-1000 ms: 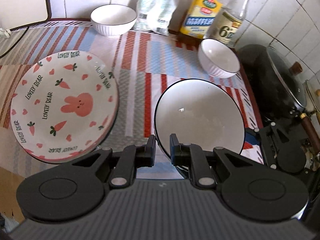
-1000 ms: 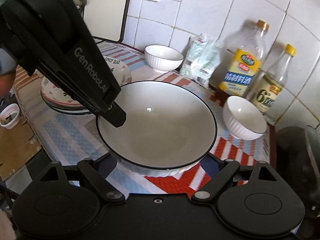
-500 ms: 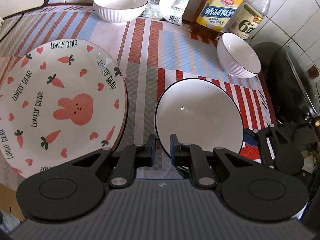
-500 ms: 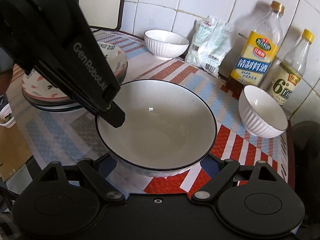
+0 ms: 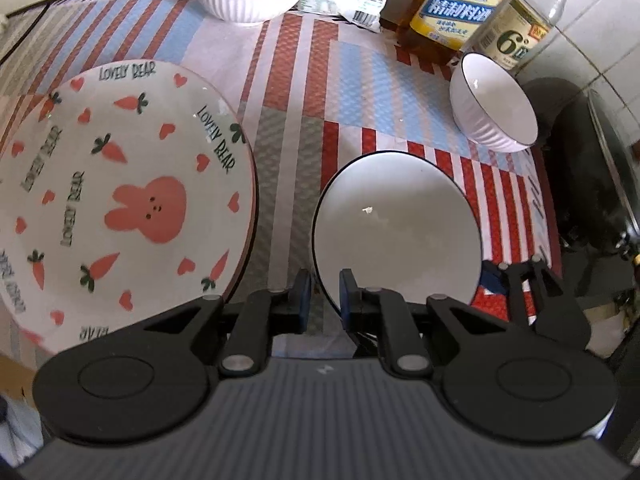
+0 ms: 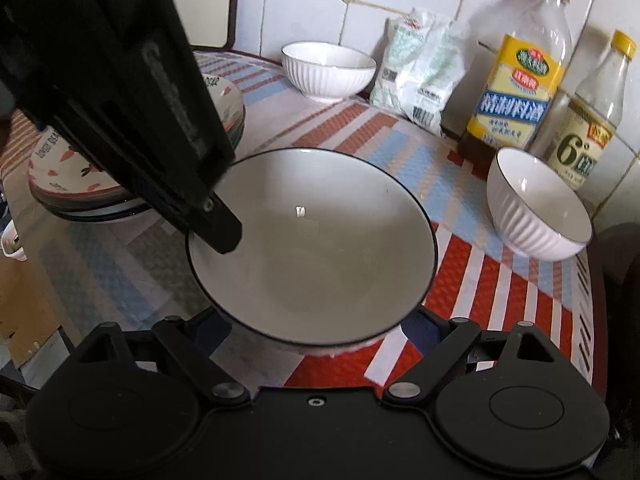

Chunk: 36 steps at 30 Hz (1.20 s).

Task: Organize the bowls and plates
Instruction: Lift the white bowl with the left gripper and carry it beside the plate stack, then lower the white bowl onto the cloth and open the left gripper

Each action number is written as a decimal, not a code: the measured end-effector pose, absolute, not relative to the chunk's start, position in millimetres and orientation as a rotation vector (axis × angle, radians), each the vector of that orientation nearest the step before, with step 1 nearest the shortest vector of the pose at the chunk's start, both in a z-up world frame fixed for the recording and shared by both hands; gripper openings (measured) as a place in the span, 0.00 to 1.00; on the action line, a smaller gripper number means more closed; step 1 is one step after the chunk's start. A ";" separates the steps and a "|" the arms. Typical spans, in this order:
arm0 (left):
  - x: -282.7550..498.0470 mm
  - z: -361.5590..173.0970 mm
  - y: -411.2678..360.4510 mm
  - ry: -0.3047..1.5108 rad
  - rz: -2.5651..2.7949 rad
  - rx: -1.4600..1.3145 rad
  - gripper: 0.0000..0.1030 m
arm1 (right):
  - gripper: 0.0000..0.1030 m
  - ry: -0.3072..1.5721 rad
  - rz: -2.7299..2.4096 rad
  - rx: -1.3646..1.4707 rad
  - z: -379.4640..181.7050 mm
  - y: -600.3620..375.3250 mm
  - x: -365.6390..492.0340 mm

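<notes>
Two grippers are shown at a wide black-rimmed bowl (image 6: 312,248): the left gripper (image 5: 323,294) is clamped on its near-left rim, while the right gripper (image 6: 320,334) is spread apart beneath its near edge, apparently as support. The bowl is held mouth-up, tilted slightly, just above the striped counter (image 5: 292,80), between the stacked rabbit plates (image 5: 120,196) and a small ribbed bowl (image 5: 494,104), presumably for stacking; being round, no long axis is presented

black-rimmed bowl (image 5: 396,224) carried nearer the rabbit plate (image 5: 120,200)
</notes>
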<state>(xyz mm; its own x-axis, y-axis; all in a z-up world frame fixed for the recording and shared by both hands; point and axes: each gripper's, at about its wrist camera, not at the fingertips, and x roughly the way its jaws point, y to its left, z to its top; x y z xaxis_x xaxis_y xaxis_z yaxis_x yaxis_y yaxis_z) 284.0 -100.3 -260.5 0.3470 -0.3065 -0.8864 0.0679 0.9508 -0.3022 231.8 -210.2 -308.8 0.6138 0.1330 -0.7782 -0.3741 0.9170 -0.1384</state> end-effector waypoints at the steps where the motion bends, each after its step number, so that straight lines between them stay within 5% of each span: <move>1: 282.2 -255.9 -99.9 1.189 -0.247 -0.229 0.13 | 0.91 0.869 0.295 -0.296 -307.4 -210.6 230.8; 23: 238.6 -164.0 -125.0 1.180 -0.372 -0.087 0.34 | 0.92 0.756 0.414 -0.165 -217.9 -276.0 152.8; 36: 279.8 -122.3 -163.0 1.035 -0.472 0.022 0.40 | 0.92 0.675 0.227 -0.058 -185.2 -317.3 183.1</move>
